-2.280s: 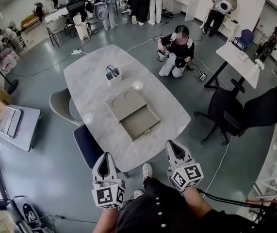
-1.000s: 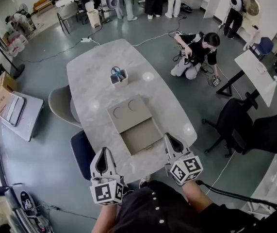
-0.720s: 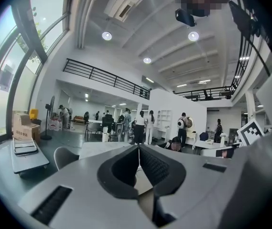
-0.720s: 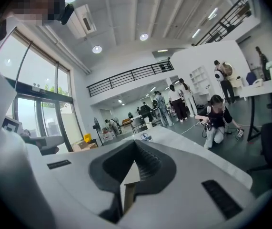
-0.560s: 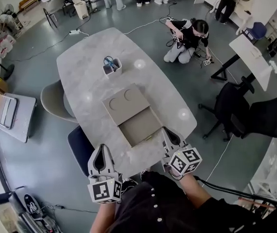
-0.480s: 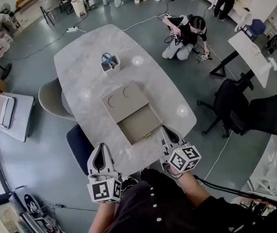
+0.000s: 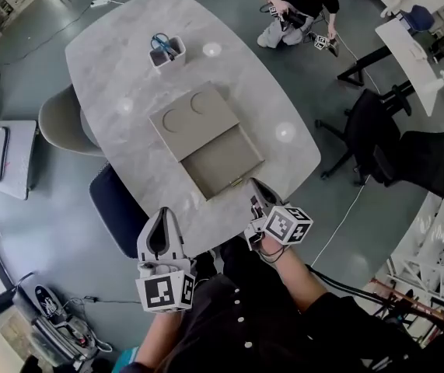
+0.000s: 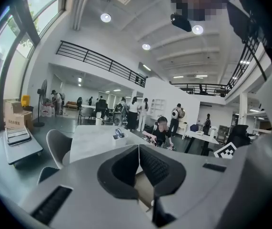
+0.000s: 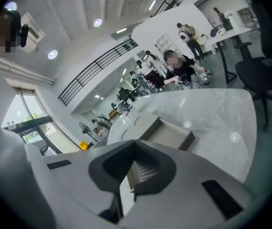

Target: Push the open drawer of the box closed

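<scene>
Step in hand: the approach. The drawer [image 7: 223,164] stands fully open and the push does not look begun.
Box: a flat tan box [image 7: 194,119] lies in the middle of the marble surface [image 7: 120,142], with its drawer drawn out toward the person, empty inside.
Right claw [image 7: 254,186]: jaws pressed together with nothing between them. The tip is just beside the drawer's front panel, near the small pull [image 7: 238,183]. Whether it touches cannot be told.
Left claw [image 7: 162,216]: jaws likewise together and empty. It hangs past the near edge of the surface, well apart from the drawer.
Next move: probably set the right claw's closed tip flat against the front panel and press straight along the drawer's travel toward the box.
Watch for: an off-centre push may skew the drawer, or slide the whole box on the smooth surface.
</scene>
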The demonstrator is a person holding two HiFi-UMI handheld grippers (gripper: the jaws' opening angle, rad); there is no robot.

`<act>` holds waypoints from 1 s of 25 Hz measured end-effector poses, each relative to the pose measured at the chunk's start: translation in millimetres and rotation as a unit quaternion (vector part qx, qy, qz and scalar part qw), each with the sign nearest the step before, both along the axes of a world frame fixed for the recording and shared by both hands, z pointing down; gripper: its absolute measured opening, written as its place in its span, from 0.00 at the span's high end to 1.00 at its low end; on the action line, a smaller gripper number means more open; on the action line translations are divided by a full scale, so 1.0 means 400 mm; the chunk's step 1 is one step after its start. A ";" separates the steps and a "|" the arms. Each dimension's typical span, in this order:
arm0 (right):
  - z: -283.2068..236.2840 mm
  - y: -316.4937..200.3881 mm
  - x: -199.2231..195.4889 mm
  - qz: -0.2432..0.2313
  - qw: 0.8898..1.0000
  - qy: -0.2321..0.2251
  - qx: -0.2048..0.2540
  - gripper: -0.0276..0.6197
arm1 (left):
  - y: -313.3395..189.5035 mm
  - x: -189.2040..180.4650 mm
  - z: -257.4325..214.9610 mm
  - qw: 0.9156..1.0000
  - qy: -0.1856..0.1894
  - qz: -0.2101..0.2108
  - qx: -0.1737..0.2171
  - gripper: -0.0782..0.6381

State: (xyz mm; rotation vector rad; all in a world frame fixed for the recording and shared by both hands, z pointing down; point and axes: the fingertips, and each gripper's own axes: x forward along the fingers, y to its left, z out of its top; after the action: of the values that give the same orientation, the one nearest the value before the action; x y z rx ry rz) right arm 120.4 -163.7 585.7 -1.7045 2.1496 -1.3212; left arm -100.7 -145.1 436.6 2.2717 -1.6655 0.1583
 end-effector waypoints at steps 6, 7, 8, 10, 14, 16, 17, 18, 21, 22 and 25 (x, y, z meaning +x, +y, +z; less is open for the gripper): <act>0.163 0.023 -0.008 0.030 0.995 -0.062 -0.074 0.96 | 0.005 0.015 0.062 1.000 0.000 0.008 -0.029 0.87; 0.181 0.027 -0.012 0.032 0.993 -0.072 -0.083 0.96 | 0.007 0.018 0.071 0.999 0.000 0.009 -0.034 0.87; 0.199 0.030 -0.017 0.034 0.992 -0.082 -0.092 0.96 | 0.009 0.020 0.079 0.999 0.000 0.009 -0.038 0.87; 0.231 0.034 -0.023 0.043 0.987 -0.105 -0.110 0.96 | 0.011 0.022 0.095 0.999 0.001 0.008 -0.046 0.87; 0.272 0.039 -0.021 0.070 0.977 -0.148 -0.139 0.89 | 0.014 0.028 0.112 0.998 0.002 0.007 -0.056 0.87; 0.285 0.040 -0.022 0.075 0.974 -0.156 -0.147 0.88 | 0.015 0.031 0.118 0.998 0.003 0.006 -0.059 0.87; 0.292 0.040 -0.021 0.076 0.973 -0.158 -0.151 0.89 | 0.015 0.031 0.121 0.998 0.003 0.005 -0.061 0.87; 0.299 0.039 -0.021 0.079 0.972 -0.161 -0.155 0.88 | 0.015 0.031 0.124 0.998 0.003 0.003 -0.062 0.87; 0.316 0.031 -0.019 0.090 0.967 -0.173 -0.164 0.89 | 0.012 0.029 0.130 0.998 0.001 0.000 -0.066 0.87; 0.320 0.029 -0.018 0.092 0.966 -0.175 -0.165 0.89 | 0.012 0.028 0.131 0.998 0.001 -0.001 -0.067 0.87; 0.328 0.028 -0.015 0.097 0.965 -0.180 -0.166 0.93 | 0.011 0.025 0.137 0.998 0.000 -0.005 -0.069 0.87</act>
State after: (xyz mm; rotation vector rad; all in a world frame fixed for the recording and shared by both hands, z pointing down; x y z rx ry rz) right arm 114.3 -152.3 716.9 -1.5676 1.5918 -1.8415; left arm -90.8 -140.5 491.4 2.1607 -1.6134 0.2640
